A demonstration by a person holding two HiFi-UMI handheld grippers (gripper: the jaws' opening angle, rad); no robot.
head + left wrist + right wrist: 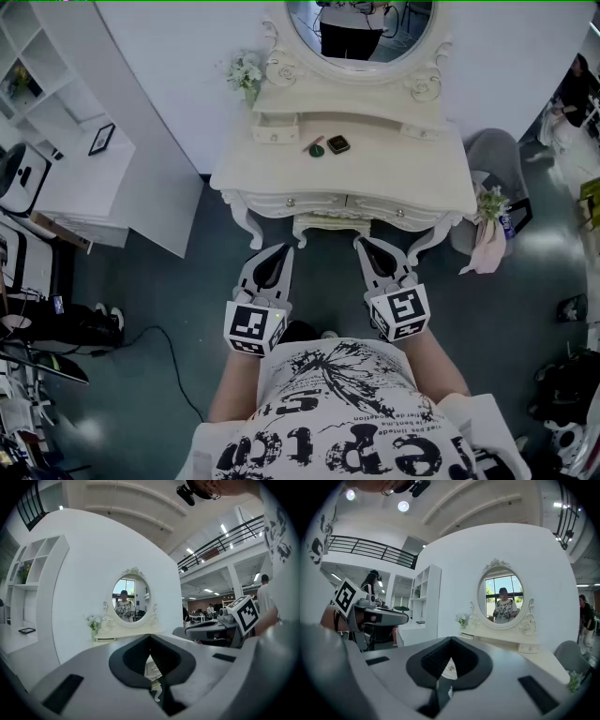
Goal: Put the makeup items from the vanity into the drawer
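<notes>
The left claw and right claw, both tips together and empty, hover at lower centre before the white vanity desk, where a dark compact and a small green pot lie at upper centre.

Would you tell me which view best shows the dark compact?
The head view: it looks down on the compact, lying on the vanity top beside a small green item. Both gripper views face the vanity from low down; the compact shows in neither.
</notes>
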